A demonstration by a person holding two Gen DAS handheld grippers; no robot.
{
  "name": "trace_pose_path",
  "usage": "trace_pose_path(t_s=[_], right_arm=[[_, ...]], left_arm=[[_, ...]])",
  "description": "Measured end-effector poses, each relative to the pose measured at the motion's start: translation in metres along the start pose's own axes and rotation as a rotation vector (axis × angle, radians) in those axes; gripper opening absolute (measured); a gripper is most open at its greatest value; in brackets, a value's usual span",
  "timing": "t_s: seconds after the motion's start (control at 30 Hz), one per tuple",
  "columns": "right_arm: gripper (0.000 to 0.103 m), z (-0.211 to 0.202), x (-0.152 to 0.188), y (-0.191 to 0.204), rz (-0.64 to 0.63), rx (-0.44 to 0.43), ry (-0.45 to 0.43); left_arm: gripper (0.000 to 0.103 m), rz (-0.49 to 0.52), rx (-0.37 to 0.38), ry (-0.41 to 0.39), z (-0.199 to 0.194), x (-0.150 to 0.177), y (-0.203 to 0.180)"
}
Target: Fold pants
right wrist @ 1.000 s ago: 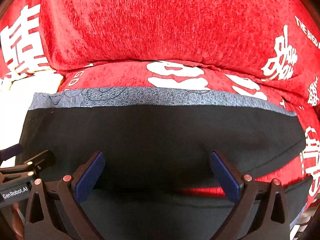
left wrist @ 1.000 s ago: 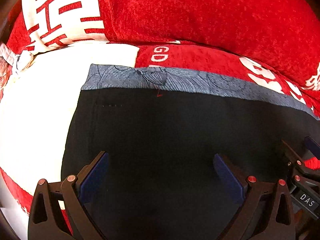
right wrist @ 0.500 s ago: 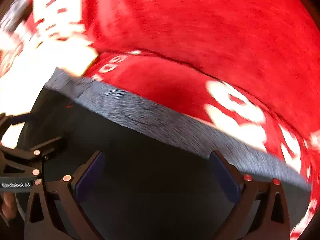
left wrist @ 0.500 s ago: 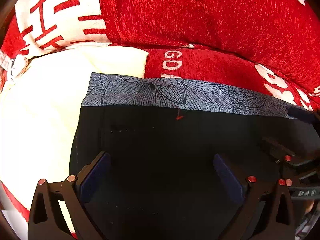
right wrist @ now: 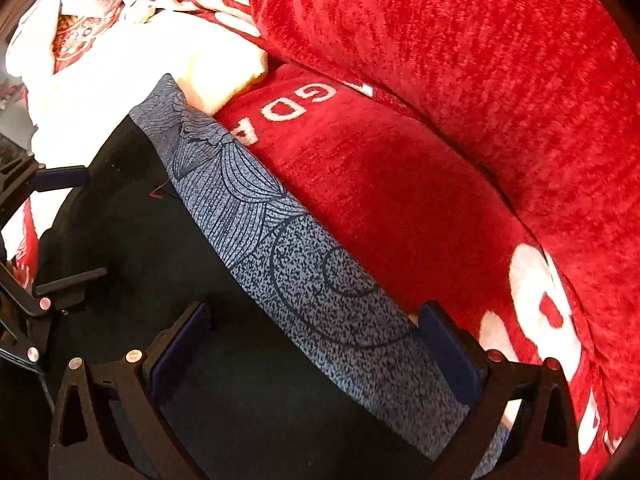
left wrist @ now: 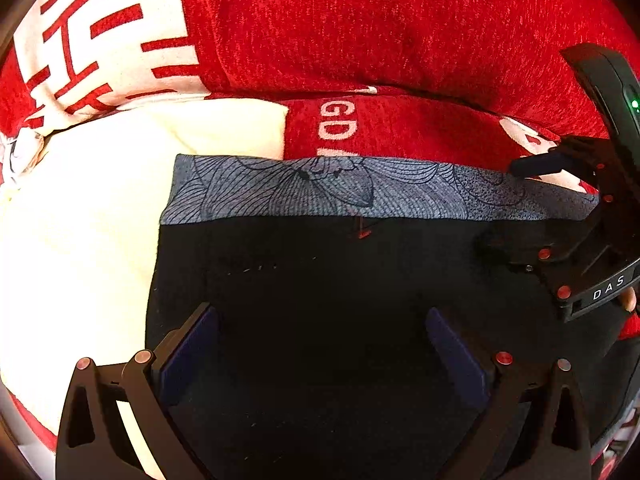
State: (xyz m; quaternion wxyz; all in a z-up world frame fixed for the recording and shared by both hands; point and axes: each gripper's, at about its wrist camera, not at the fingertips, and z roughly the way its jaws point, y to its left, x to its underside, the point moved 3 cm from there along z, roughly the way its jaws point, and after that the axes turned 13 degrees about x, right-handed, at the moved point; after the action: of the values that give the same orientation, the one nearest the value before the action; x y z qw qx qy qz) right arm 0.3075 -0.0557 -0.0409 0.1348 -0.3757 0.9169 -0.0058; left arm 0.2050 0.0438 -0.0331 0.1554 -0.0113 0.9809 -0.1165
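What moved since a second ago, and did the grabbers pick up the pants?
The right gripper swung round to the patterned waistband, which now lies between its open fingers. The left gripper edged forward over the black pants. Nothing was grabbed; both stayed open.

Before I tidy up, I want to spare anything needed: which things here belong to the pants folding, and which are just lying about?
Job:
black pants
grey patterned waistband
left claw
right claw

Lying about:
red cushions
cream blanket
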Motion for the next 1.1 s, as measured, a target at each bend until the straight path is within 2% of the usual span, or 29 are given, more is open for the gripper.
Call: trace_pose_path(t_s=[0.1,0.27,0.33,0.37,0.4,0.43,0.57,0.6,0.63,0.73,1.0,1.1], right_arm=[[0.103,0.004,0.001,-0.007,0.003,-0.047,-0.007],[0.103,0.003,0.0,-0.008,-0.044,-0.07,-0.026],[0.095,-0.002,0.001,-0.007,-0.058,-0.097,-0.021],[0.078,0.002,-0.006,-0.001,-0.07,-0.114,-0.028],[0.052,-0.004,-0.006,0.002,-0.081,-0.14,-0.038],[0.044,-0.008,-0.005,0.005,-0.087,-0.153,-0.034],[0.024,-0.024,0.001,0.02,-0.146,-0.043,-0.075],[0.008,-0.031,0.003,0.022,-0.157,-0.001,-0.095],[0.008,-0.038,0.006,0.026,-0.167,0.045,-0.122],[0.008,-0.058,0.017,0.039,-0.175,0.115,-0.197],[0.008,-0.062,0.032,0.055,-0.156,0.181,-0.279],[0.008,-0.066,0.036,0.065,-0.188,0.234,-0.301]], left_arm=[[0.103,0.003,-0.009,0.003,0.003,-0.003,-0.001],[0.103,-0.003,-0.009,0.008,0.004,-0.005,-0.001],[0.103,-0.002,-0.007,0.008,0.005,-0.006,0.0],[0.103,-0.002,-0.006,0.009,0.006,-0.007,0.0],[0.103,-0.005,-0.005,0.009,0.006,-0.007,0.0],[0.103,-0.004,-0.003,0.01,0.007,-0.008,0.001],[0.103,-0.016,0.009,0.007,0.003,-0.007,0.002],[0.103,-0.024,0.017,0.005,0.002,-0.007,0.003],[0.103,-0.031,0.026,0.003,0.0,-0.007,0.004],[0.103,-0.08,0.072,-0.014,-0.009,-0.01,0.01],[0.103,-0.154,0.121,-0.046,-0.024,-0.032,0.001],[0.103,-0.221,0.162,-0.038,-0.021,-0.046,0.001]])
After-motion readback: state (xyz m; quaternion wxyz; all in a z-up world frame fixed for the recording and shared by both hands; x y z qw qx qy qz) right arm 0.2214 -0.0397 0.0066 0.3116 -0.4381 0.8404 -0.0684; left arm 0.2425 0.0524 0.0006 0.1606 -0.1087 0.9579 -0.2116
